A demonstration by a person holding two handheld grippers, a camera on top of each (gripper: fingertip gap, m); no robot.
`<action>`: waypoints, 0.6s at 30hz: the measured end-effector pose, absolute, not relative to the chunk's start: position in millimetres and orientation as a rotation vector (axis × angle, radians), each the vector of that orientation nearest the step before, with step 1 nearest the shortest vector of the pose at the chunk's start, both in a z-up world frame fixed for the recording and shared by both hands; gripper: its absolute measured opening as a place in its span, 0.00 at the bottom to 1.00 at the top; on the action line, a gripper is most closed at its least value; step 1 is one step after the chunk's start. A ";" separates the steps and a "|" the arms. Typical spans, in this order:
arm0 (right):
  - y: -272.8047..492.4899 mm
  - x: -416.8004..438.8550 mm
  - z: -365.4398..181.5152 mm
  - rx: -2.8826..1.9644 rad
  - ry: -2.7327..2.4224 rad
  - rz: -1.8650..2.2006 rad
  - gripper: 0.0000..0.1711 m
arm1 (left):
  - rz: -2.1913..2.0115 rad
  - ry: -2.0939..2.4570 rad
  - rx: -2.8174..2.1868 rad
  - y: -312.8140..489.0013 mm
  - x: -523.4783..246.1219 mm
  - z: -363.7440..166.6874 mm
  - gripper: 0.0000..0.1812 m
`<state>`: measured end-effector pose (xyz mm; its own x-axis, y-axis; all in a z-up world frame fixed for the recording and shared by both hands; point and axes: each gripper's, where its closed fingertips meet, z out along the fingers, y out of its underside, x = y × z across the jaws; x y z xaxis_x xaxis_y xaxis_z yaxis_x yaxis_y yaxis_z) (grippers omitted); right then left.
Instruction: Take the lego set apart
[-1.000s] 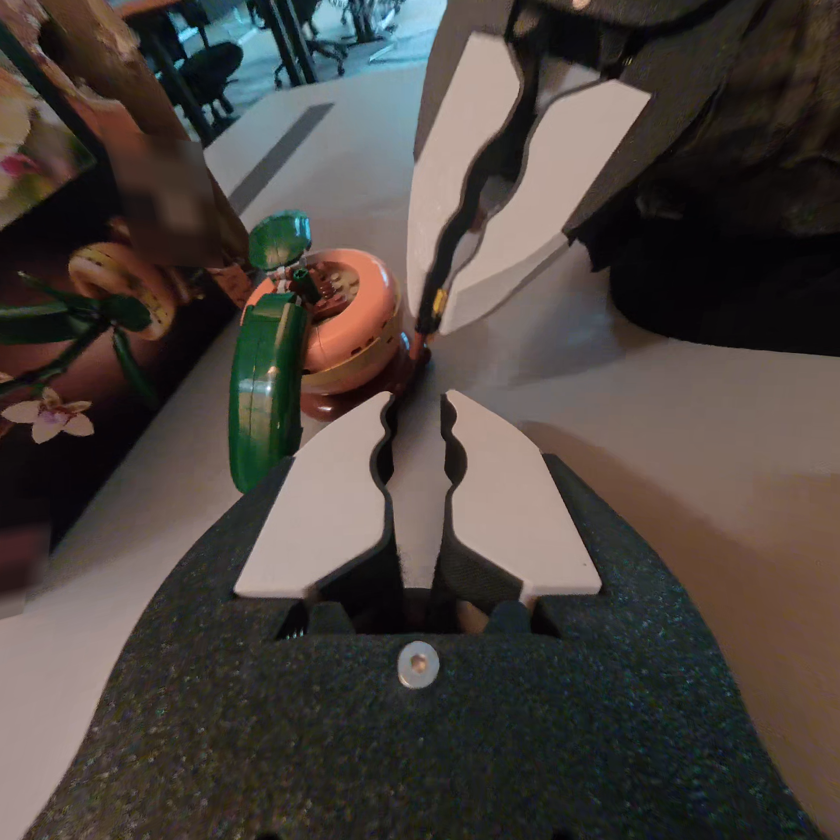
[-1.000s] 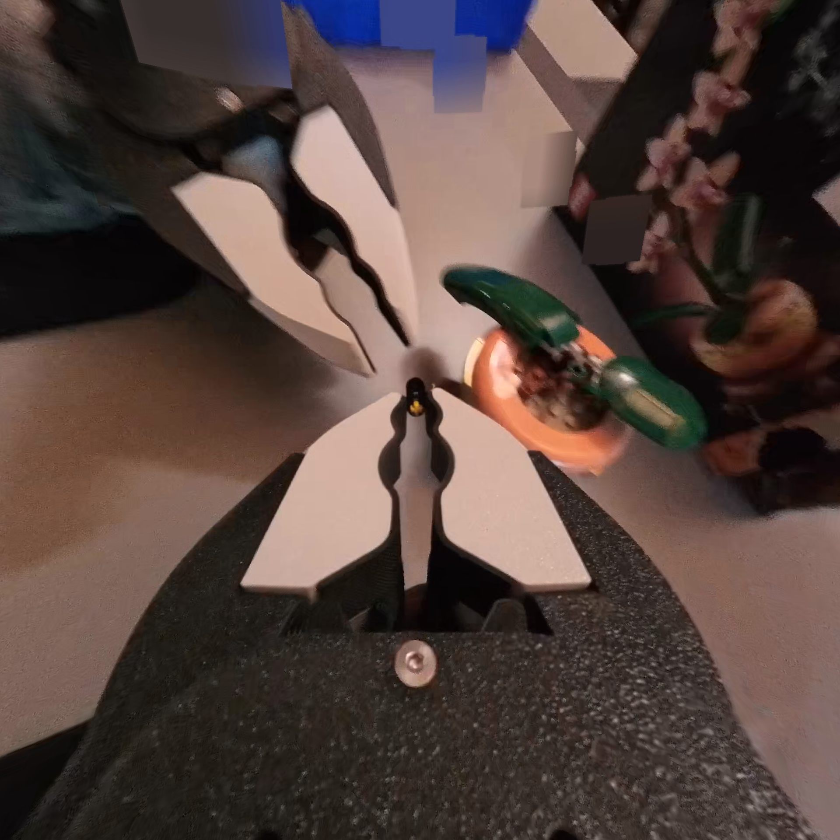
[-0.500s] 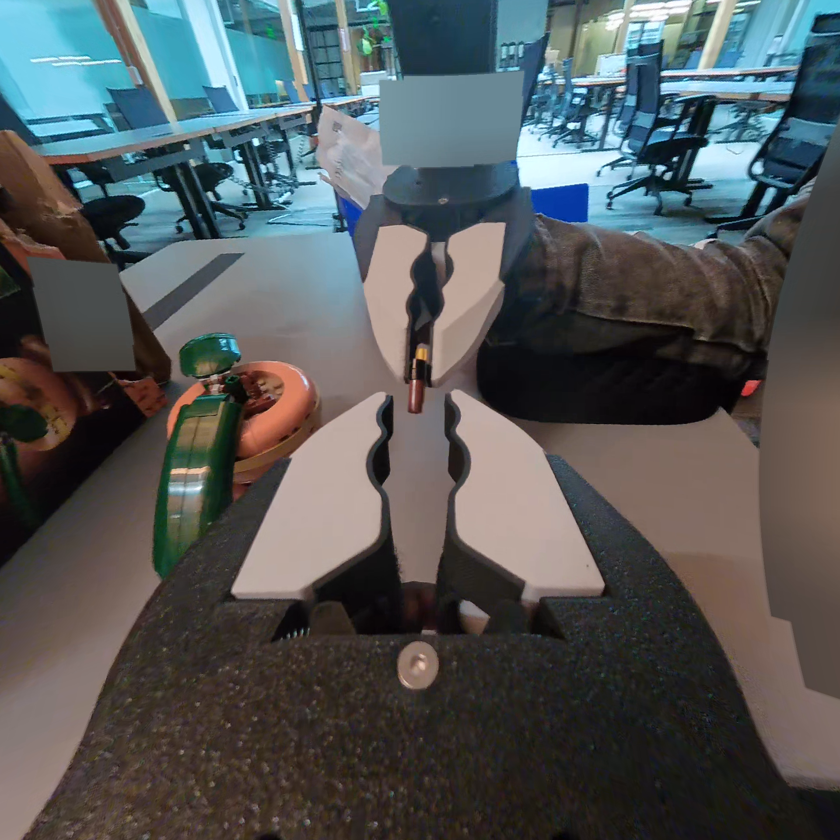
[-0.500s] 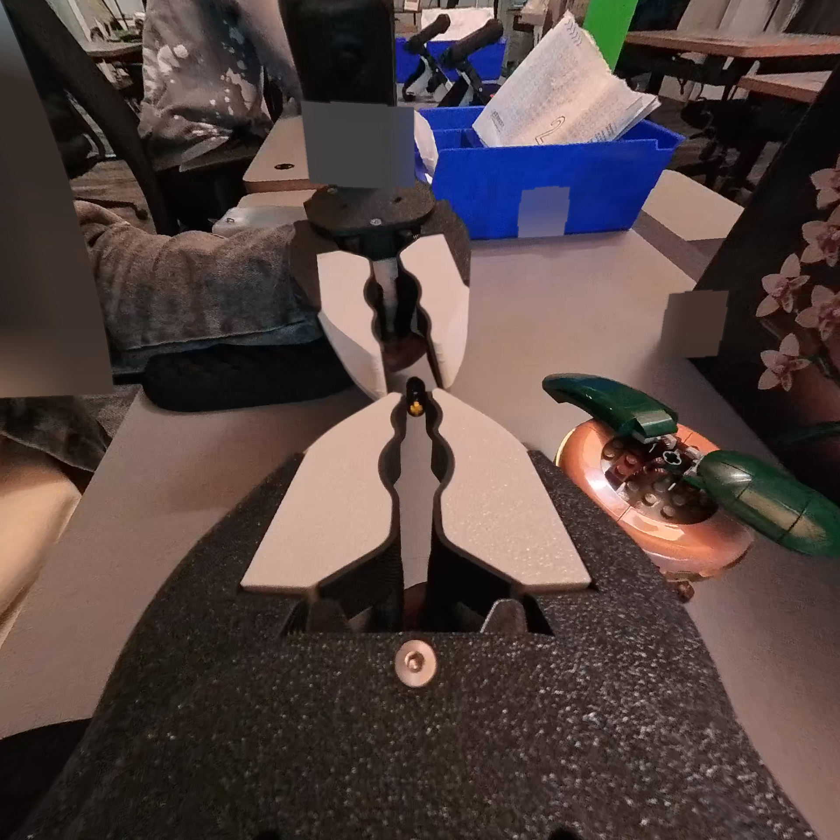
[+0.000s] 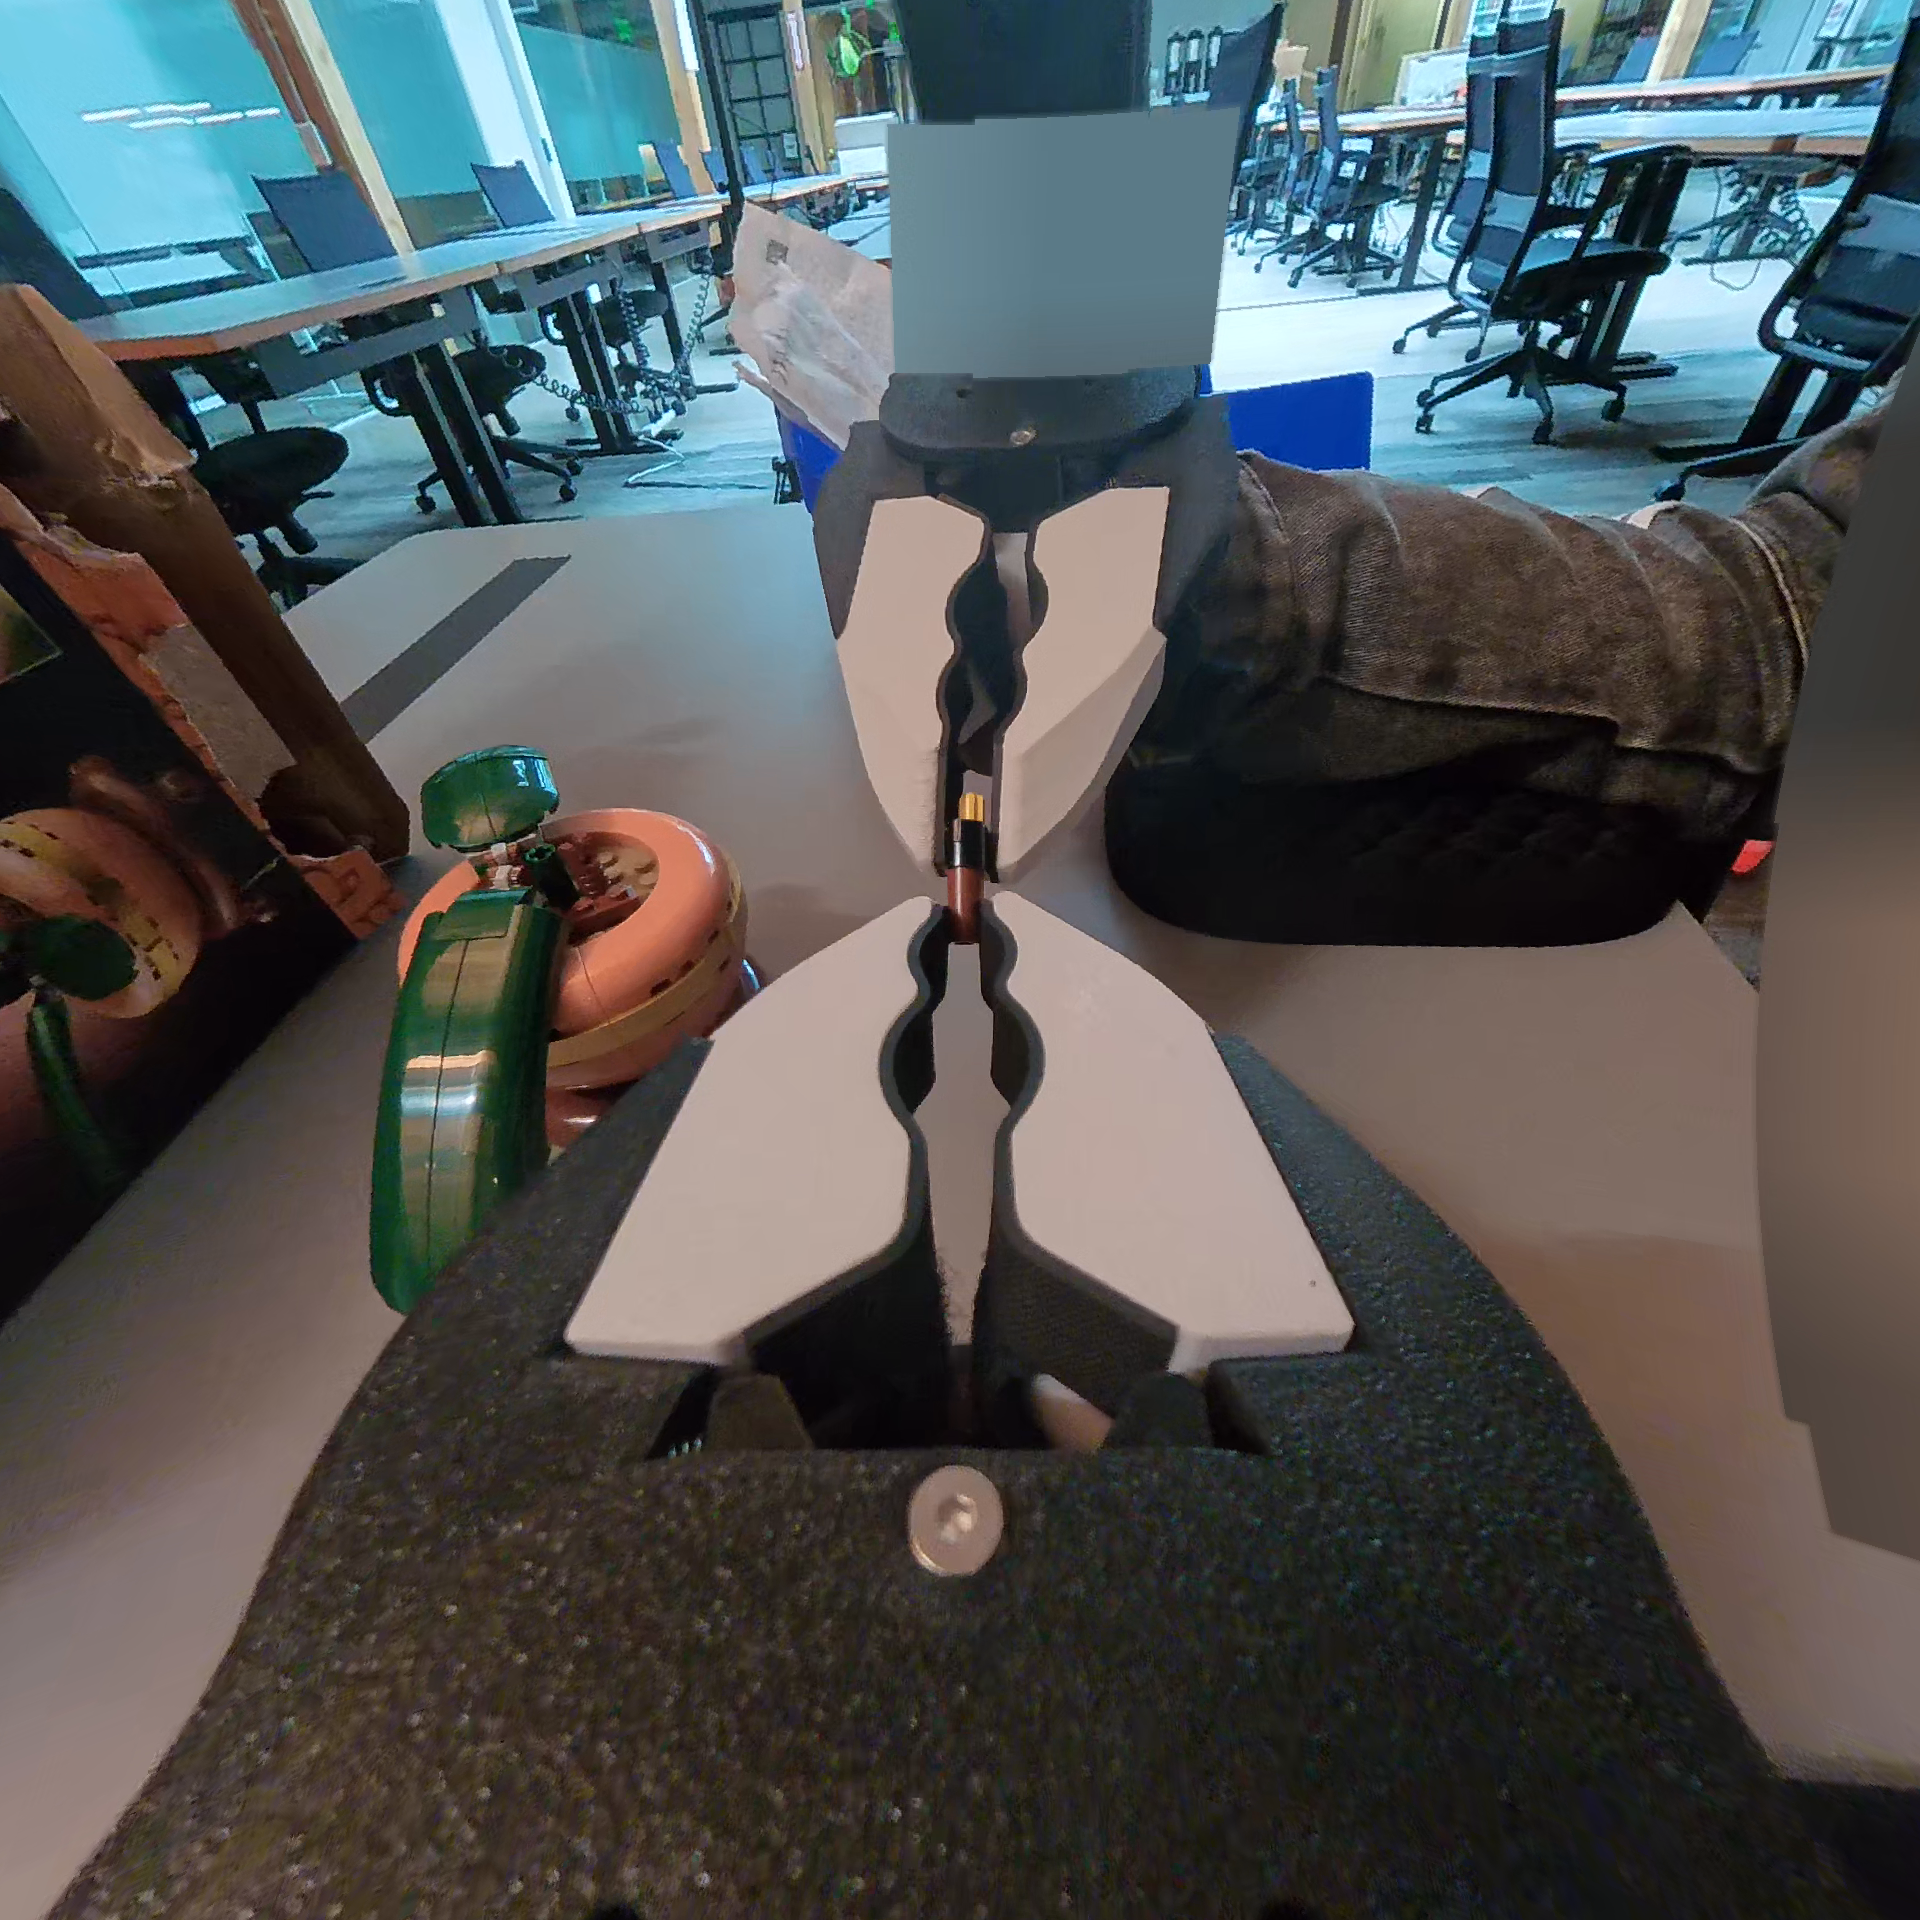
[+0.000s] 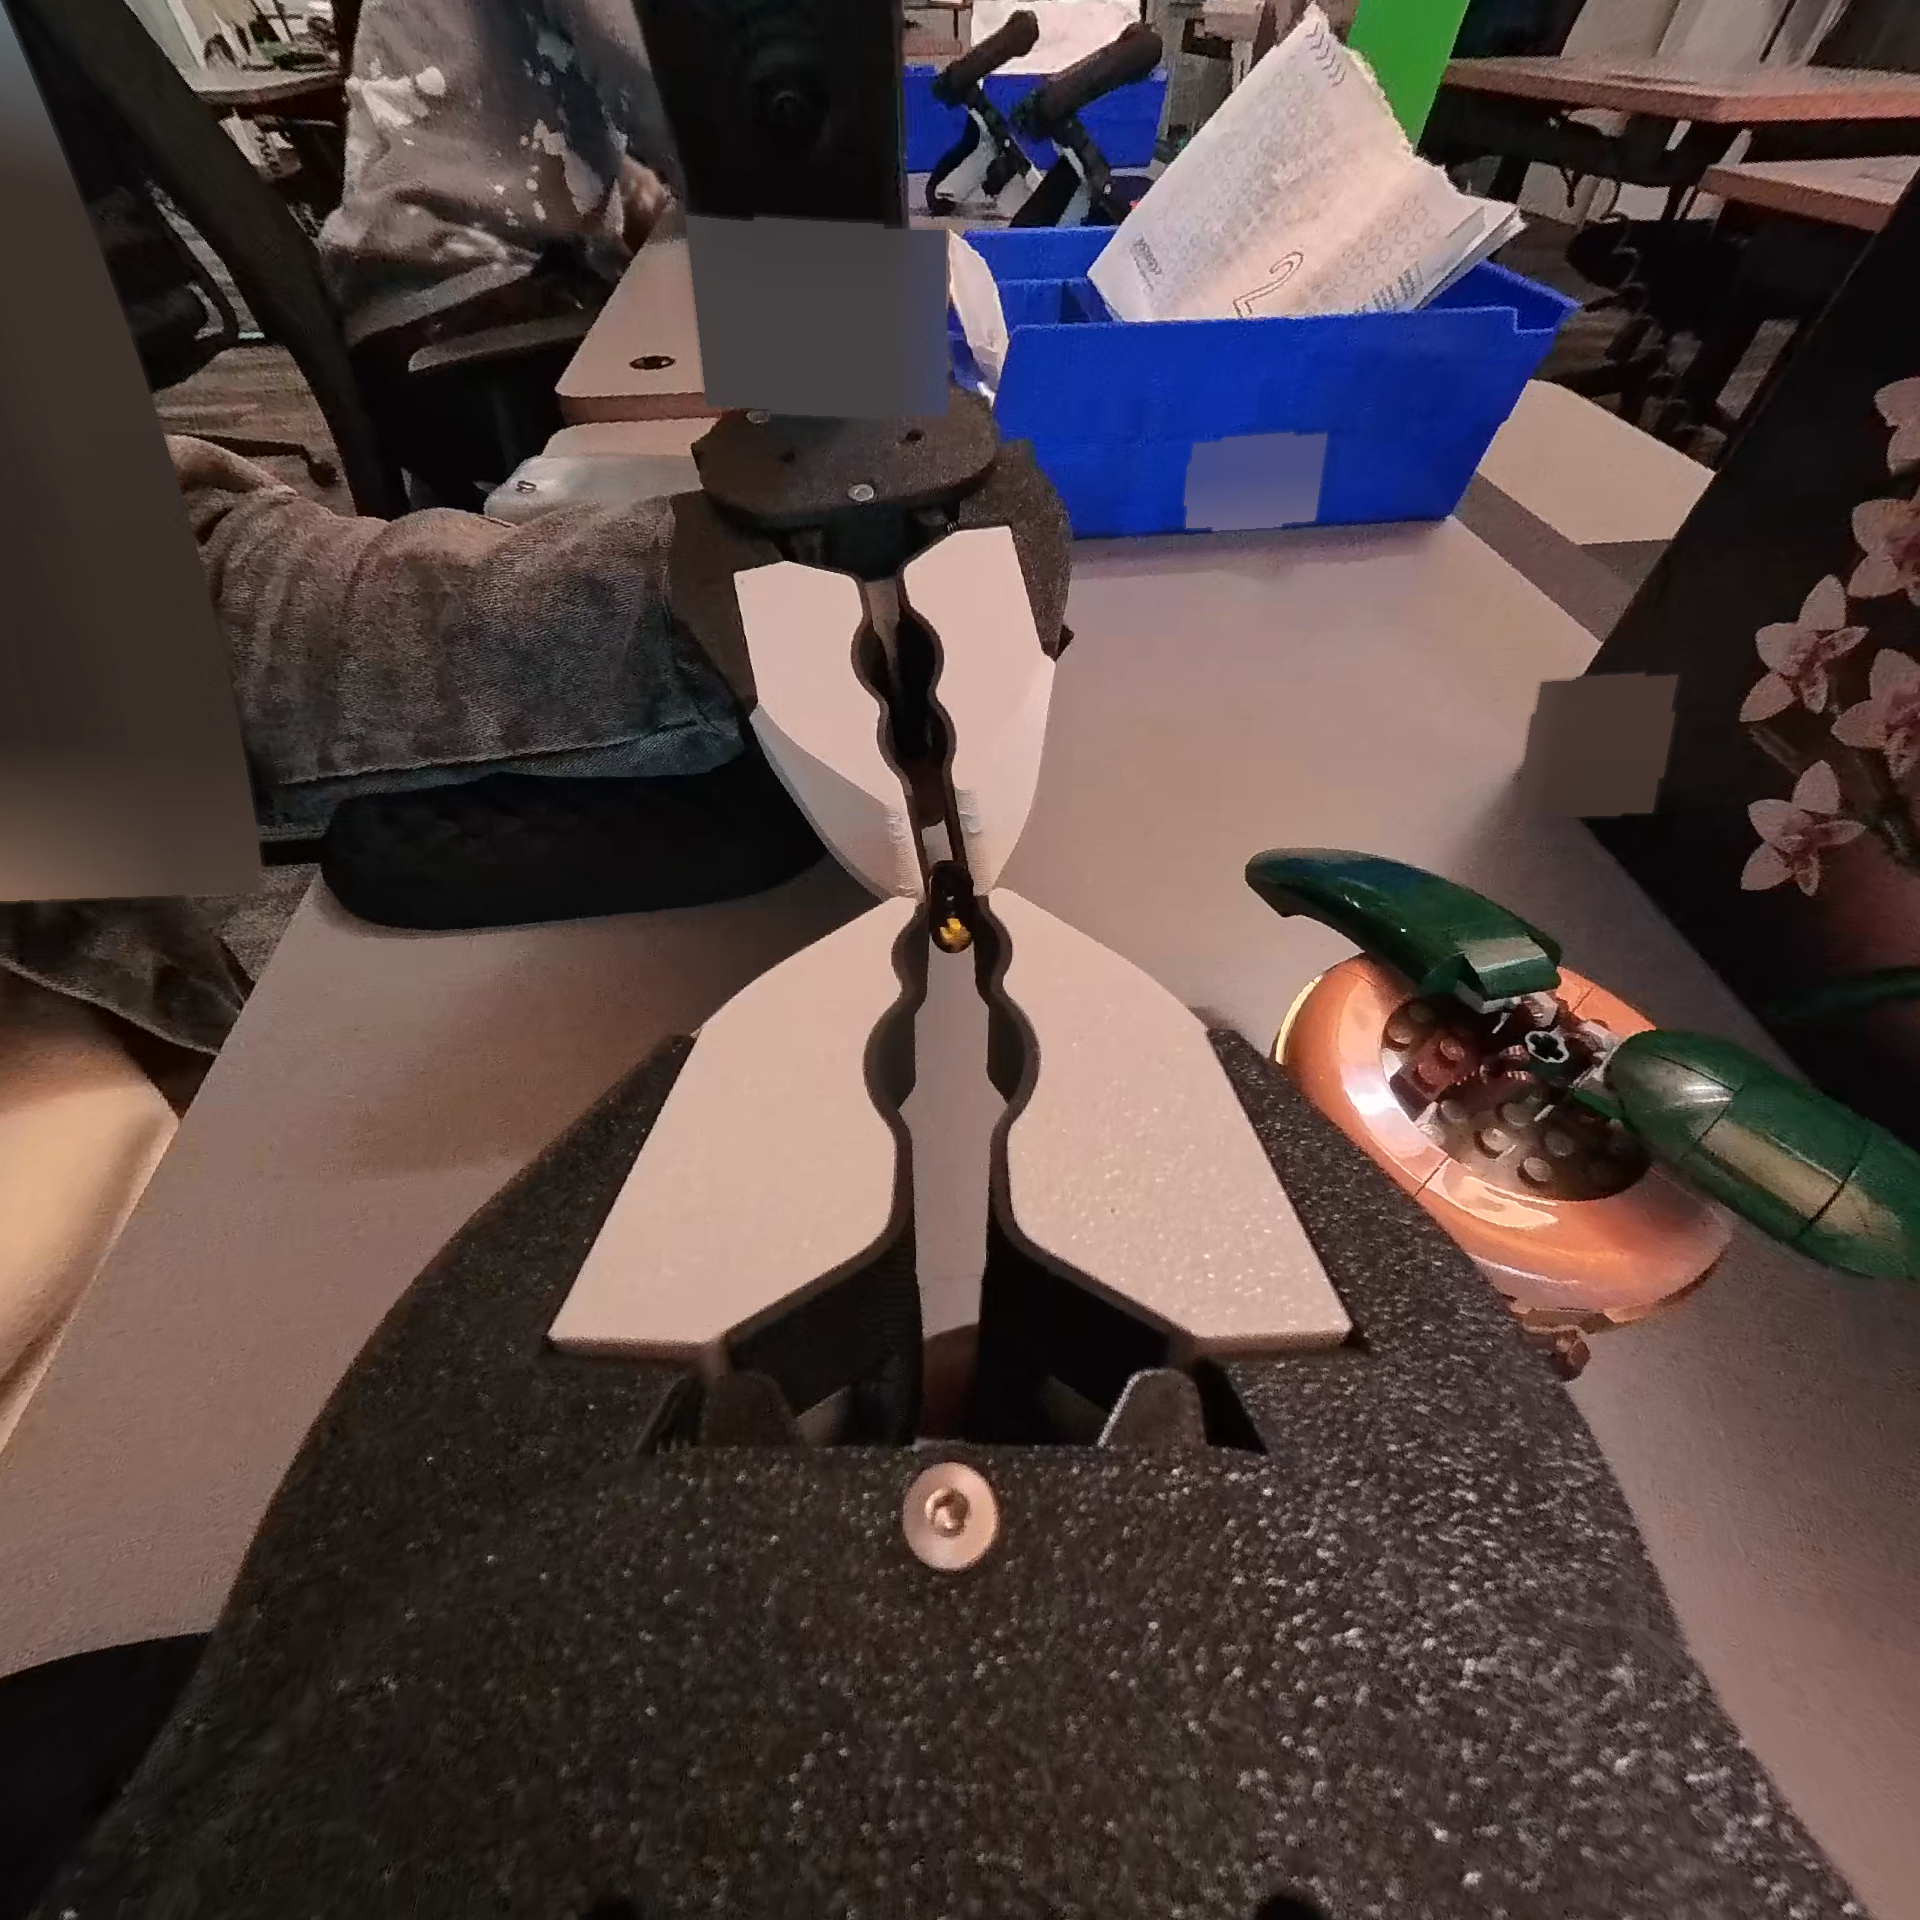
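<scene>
Left wrist view: left gripper (image 5: 961, 920) and right gripper (image 5: 971, 857) meet tip to tip, jaws of each pinching one end of a small lego stem (image 5: 966, 899), above the table (image 5: 644, 665), right of the pink lego pot (image 5: 623, 935).

Printed writing shows on the folded paper sheet (image 6: 1288, 197) standing in the blue bin (image 6: 1257, 416) and on the same paper sheet (image 5: 805, 312) in the left wrist view, and covered patches mask labels elsewhere.
</scene>
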<state>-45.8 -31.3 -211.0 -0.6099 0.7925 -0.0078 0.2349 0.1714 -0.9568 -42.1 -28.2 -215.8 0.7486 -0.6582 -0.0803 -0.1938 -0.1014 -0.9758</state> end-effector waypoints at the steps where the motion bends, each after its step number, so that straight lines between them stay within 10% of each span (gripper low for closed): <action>1: -30.9 -46.1 -210.5 -0.965 -1.944 1.446 0.04 | -0.450 0.685 -1.661 -28.2 -42.7 -215.5 0.03; 18: -28.6 -44.5 -224.2 -0.978 -2.017 1.354 0.08 | -0.411 0.743 -1.750 -28.4 -44.0 -233.9 0.03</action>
<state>-44.5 -28.6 -224.2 -0.6062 0.7950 0.0242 0.2789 0.2410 -0.9296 -44.0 -28.4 -233.9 0.7397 -0.6661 -0.0959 -0.2730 -0.1668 -0.9475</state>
